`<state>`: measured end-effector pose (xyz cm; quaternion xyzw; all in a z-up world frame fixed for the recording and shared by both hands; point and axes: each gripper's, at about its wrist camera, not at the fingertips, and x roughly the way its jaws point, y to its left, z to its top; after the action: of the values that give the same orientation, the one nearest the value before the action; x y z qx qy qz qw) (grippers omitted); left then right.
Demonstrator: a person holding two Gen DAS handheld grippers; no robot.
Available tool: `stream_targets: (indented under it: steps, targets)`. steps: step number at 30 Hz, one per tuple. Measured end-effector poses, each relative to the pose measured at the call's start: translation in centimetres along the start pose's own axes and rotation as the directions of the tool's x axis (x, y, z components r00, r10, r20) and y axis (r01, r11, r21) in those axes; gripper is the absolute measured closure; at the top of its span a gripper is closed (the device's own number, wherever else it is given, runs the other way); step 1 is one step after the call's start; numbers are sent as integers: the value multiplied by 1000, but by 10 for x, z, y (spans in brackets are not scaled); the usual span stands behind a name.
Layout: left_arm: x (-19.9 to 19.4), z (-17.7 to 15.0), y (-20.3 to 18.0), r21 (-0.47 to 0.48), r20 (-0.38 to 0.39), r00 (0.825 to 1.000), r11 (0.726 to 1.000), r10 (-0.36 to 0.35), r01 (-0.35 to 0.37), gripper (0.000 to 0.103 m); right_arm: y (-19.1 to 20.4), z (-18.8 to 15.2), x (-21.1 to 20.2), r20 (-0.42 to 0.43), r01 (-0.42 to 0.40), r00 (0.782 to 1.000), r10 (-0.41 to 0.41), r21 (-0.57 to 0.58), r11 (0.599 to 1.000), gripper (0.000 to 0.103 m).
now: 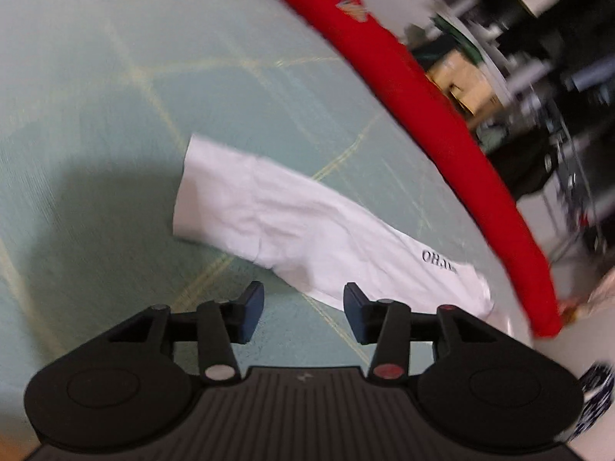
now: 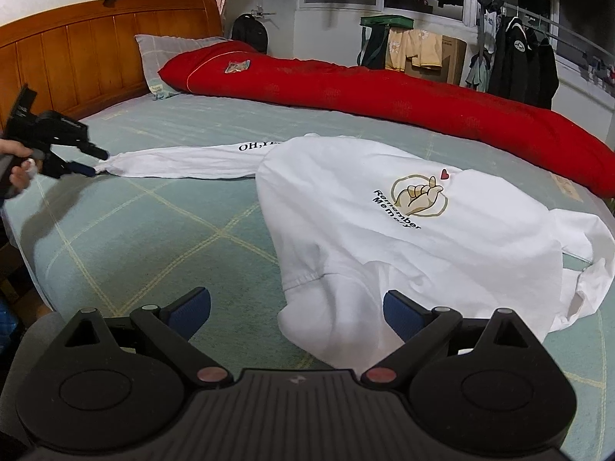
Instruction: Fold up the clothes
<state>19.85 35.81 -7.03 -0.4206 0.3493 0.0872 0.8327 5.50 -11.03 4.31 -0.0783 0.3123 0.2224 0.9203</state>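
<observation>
A white long-sleeved top (image 2: 403, 223) with a hand-and-heart print lies on the green bed sheet (image 2: 153, 223). One sleeve (image 2: 180, 163) stretches left, lettered "OH,YE"; it also shows in the left wrist view (image 1: 292, 226). My left gripper (image 1: 303, 313) is open, hovering just short of the sleeve; in the right wrist view it (image 2: 98, 161) sits at the cuff end. My right gripper (image 2: 296, 313) is open, with the top's near edge lying between its fingers.
A long red pillow (image 2: 384, 92) lies along the far side of the bed, also in the left wrist view (image 1: 434, 123). A wooden headboard (image 2: 77, 57) stands at the left. Clothes racks (image 2: 519, 57) and boxes stand beyond the bed.
</observation>
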Motion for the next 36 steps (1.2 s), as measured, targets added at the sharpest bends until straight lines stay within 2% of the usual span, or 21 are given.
stream_targets:
  steps: [2, 5, 6, 10, 16, 21, 22, 23, 24, 27, 32, 34, 36]
  targets:
    - [14, -2, 10, -56, 23, 999, 998, -22, 23, 58, -1, 0, -1, -3, 6, 1000, -6, 0, 1000, 3]
    - [21, 0, 15, -76, 90, 995, 996, -47, 54, 57, -3, 0, -1, -10, 27, 1000, -27, -1, 1000, 3]
    - [22, 0, 12, -62, 101, 994, 998, -27, 33, 59, -4, 1, 0, -13, 31, 999, -31, 2, 1000, 3]
    - [26, 3, 3, -6, 150, 987, 999, 53, -53, 90, -5, 2, 4, -19, 42, 999, -42, 11, 999, 3]
    - [19, 10, -14, 72, 223, 964, 983, 146, -166, 94, -4, 2, 9, -34, 46, 998, -47, -4, 999, 3]
    - [-1, 27, -17, 69, 266, 944, 973, 194, -220, 94, -8, 3, 5, -23, 53, 998, -53, 3, 999, 3]
    - [-2, 28, -15, 68, 259, 944, 971, 203, -227, 91, -9, 3, 4, -21, 55, 998, -55, 6, 998, 3]
    - [-3, 29, -14, 65, 251, 945, 970, 211, -234, 89, -11, 2, 4, -20, 56, 998, -56, 9, 998, 3]
    - [-2, 29, -12, 51, 226, 952, 974, 204, -221, 90, -13, 2, 3, -18, 56, 998, -56, 14, 998, 3]
    - [-3, 21, -13, 53, 178, 964, 976, 198, -211, 83, -16, 0, 0, -13, 53, 999, -53, 29, 998, 3]
    - [-14, -8, -38, 180, 122, 981, 968, 151, -172, 69, -24, -3, -8, -3, 76, 997, -76, 34, 997, 3]
    - [-19, -27, -55, 266, 83, 988, 953, 131, -149, 66, -25, -5, -12, 2, 96, 995, -96, 30, 995, 3]
    - [-18, -47, -78, 363, 41, 993, 924, 113, -121, 61, -26, -8, -14, 0, 109, 994, -109, 22, 994, 3]
